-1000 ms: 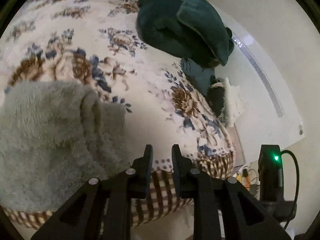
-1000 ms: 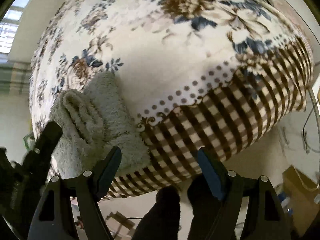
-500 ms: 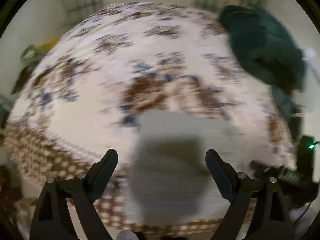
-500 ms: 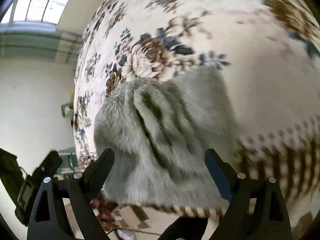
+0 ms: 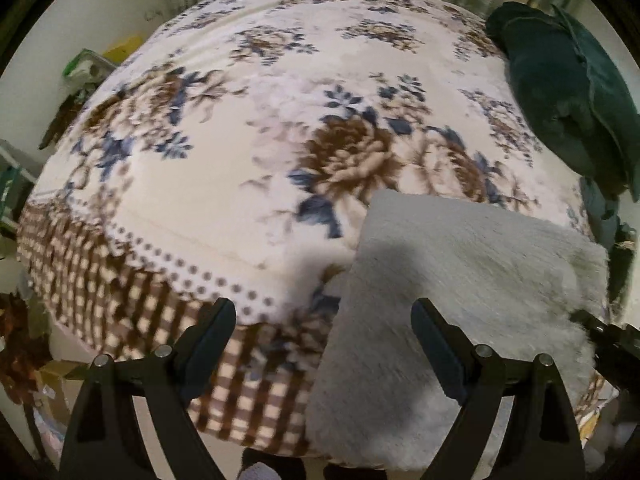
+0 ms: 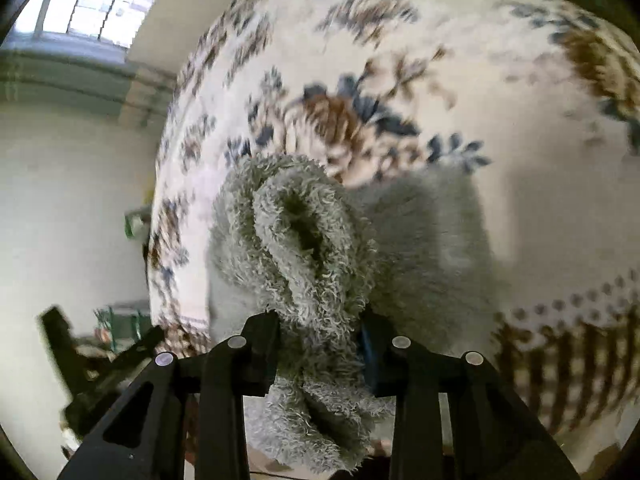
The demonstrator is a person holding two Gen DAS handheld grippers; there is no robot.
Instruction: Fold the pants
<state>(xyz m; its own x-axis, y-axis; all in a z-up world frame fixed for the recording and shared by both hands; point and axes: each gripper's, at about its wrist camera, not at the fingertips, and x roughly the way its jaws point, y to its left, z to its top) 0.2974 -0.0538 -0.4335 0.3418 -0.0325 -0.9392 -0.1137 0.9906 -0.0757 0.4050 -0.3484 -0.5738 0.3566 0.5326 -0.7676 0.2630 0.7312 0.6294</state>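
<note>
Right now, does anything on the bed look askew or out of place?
Yes. The grey pants hang over the bed's near edge, and the right hand-held gripper, whose jaws have just been closing, pinches a bunched, rolled fold rather than a flat edge.

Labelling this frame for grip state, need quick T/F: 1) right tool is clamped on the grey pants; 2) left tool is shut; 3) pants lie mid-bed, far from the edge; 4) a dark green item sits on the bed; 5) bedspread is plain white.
1) True: right tool pinches a bunched fold of the pants.
2) False: left tool is open, nothing pinched.
3) False: they lie at the bed's checked edge and hang over it.
4) True: dark green item, far right.
5) False: the bedspread is floral.
</note>
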